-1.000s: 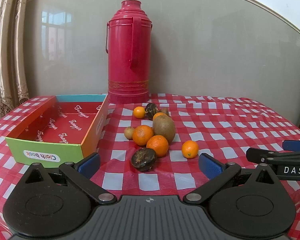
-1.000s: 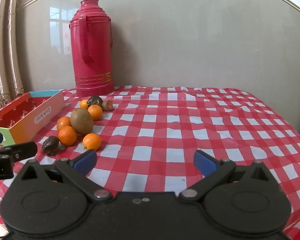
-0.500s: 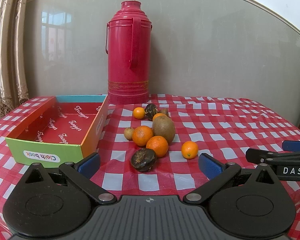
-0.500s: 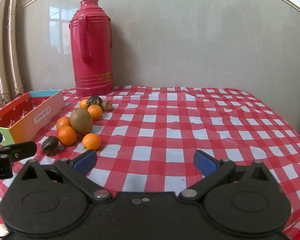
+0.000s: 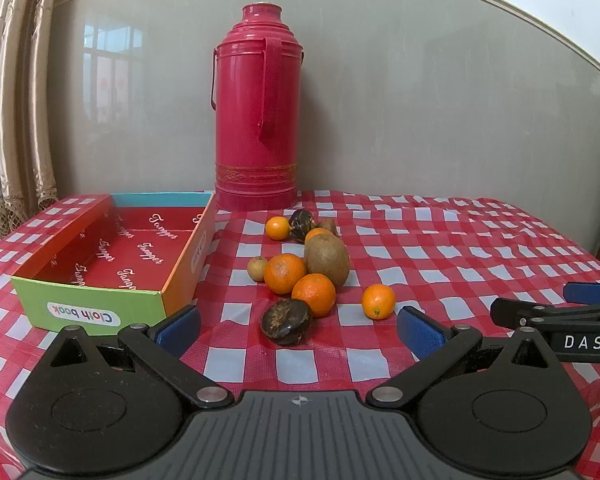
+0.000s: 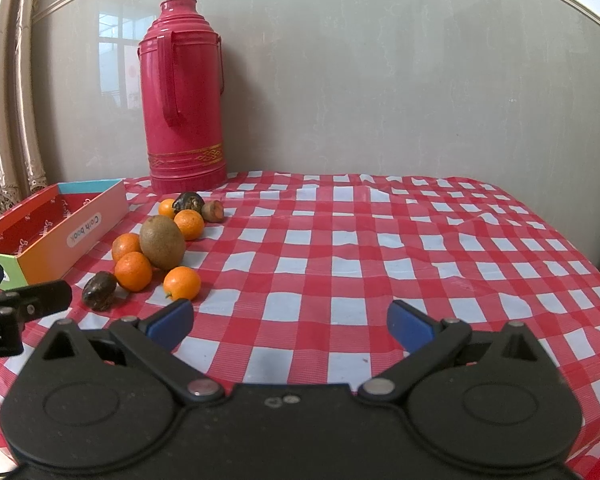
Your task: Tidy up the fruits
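The red thermos [image 5: 256, 108] stands tall at the back against the wall, and everything gets measured from it. In front of it and a touch to its right, the fruit cluster [image 5: 308, 268] crowds the checked tablecloth [image 6: 380, 240]: oranges, a kiwi [image 5: 327, 259] and dark shrivelled fruits packed touching, so nothing passes between them. One small orange [image 5: 378, 301] sits apart on the cluster's right edge, with bare cloth all round it. Left of the thermos, the open cardboard box [image 5: 100, 304] raises low walls; only a narrow lane separates it from the fruit. Right of the thermos the cloth runs wide and bare to the table edge.
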Demonstrator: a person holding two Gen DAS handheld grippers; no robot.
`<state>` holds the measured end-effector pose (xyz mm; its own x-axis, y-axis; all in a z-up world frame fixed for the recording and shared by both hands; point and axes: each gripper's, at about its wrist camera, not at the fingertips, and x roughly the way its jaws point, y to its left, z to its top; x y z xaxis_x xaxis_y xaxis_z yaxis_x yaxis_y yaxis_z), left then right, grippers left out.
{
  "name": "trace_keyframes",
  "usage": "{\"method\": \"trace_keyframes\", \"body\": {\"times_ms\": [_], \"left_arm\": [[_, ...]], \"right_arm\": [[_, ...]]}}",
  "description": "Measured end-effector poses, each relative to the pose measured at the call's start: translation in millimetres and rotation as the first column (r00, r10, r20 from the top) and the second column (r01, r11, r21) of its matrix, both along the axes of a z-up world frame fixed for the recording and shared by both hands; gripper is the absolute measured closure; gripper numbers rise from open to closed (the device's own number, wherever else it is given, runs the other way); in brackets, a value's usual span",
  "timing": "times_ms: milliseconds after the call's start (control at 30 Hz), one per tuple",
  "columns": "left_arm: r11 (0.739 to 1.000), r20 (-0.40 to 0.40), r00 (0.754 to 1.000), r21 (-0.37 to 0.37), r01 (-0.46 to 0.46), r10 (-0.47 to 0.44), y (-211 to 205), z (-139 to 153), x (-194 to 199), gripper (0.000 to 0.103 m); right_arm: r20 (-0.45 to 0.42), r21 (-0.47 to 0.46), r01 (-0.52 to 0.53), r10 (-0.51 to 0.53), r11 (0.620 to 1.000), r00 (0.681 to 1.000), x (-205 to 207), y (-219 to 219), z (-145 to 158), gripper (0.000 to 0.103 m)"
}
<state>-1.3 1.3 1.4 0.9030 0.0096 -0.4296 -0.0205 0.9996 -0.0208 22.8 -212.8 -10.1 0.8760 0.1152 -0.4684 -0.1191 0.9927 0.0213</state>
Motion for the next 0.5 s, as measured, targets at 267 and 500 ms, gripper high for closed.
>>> {"method": "trace_keyframes", "body": {"times_ms": [267,500], "left_arm": [[1.000,0.006,1.000,-0.004,0.000,0.000,1.3,-0.1,-0.6,0.000],[1.000,0.007,1.000,-0.005,0.000,0.000,1.2,0.0,-0.9,0.000]], "right_arm": [[0.003,-0.005,0.003,-0.003,1.000,1.000,-0.1,-0.3,-0.1,0.006],[0.004,-0.007,0.003,-0.003,1.000,1.000,-0.7,-0.5,0.5,0.006]]}}
